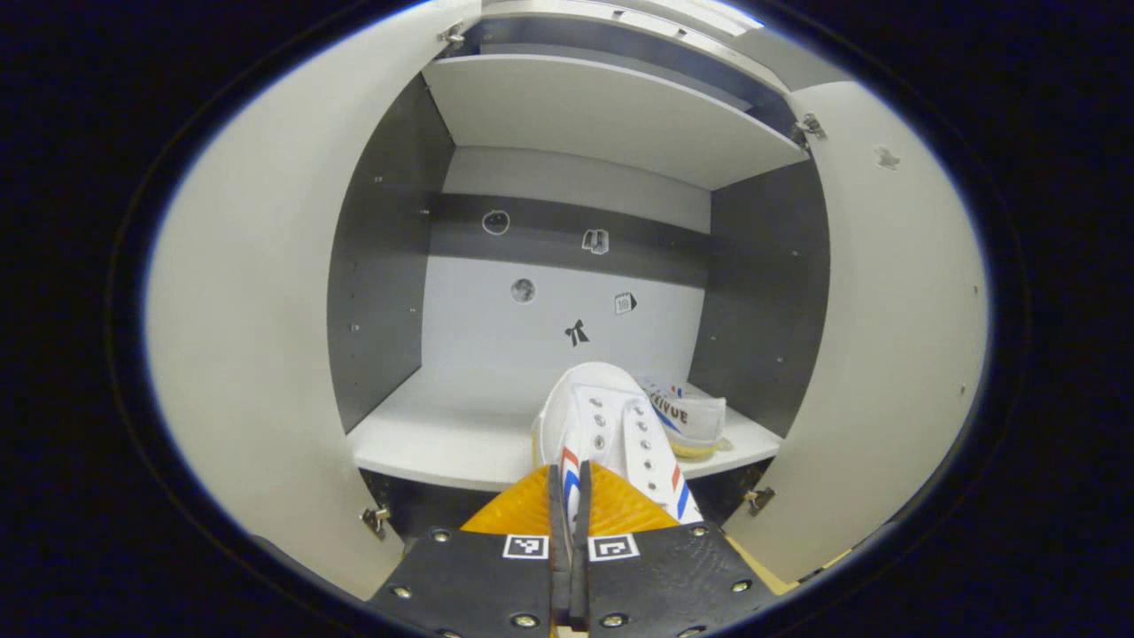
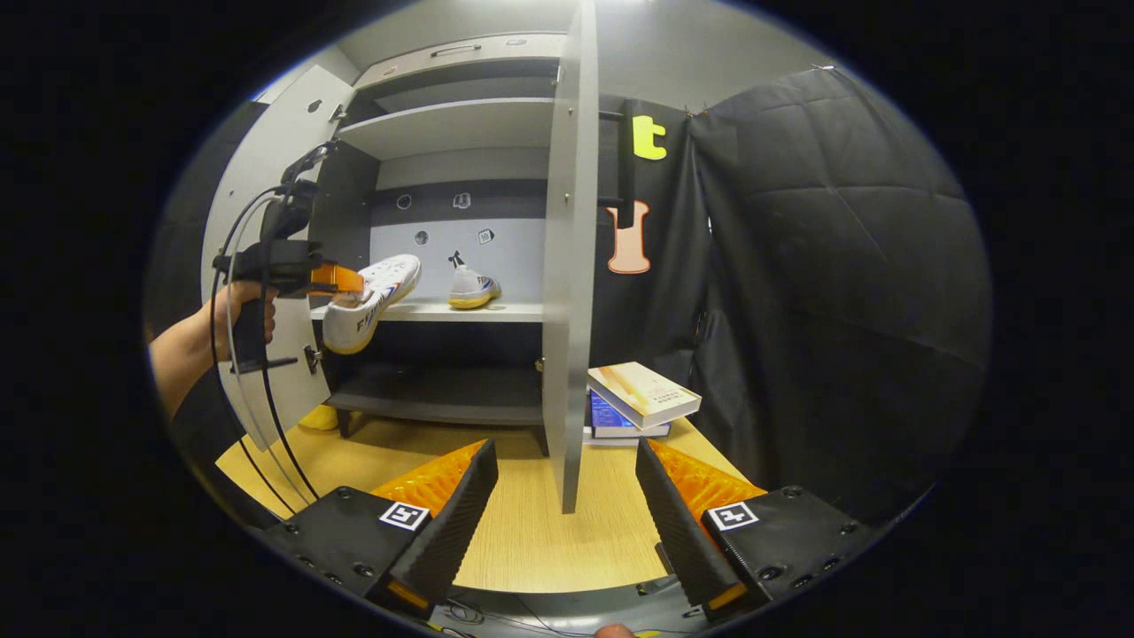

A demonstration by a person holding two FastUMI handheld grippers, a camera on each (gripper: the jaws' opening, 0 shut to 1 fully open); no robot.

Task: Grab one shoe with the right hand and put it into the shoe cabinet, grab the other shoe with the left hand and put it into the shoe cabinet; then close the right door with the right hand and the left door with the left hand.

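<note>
A white shoe with red and blue stripes is pinched at its heel rim by my left gripper, which is shut on it. It hangs, toe forward, at the front edge of the cabinet's middle shelf. The other white shoe lies on that shelf at the right, near the side wall. In the right gripper view a hand carries the left gripper with the held shoe at the shelf front, and the second shoe rests farther in. My right gripper is open and holds nothing, low over the wooden floor.
Both cabinet doors stand open: the left door and the right door. The right door's edge is straight ahead of my right gripper. A stack of books lies on the wooden floor beside the black cloth wall.
</note>
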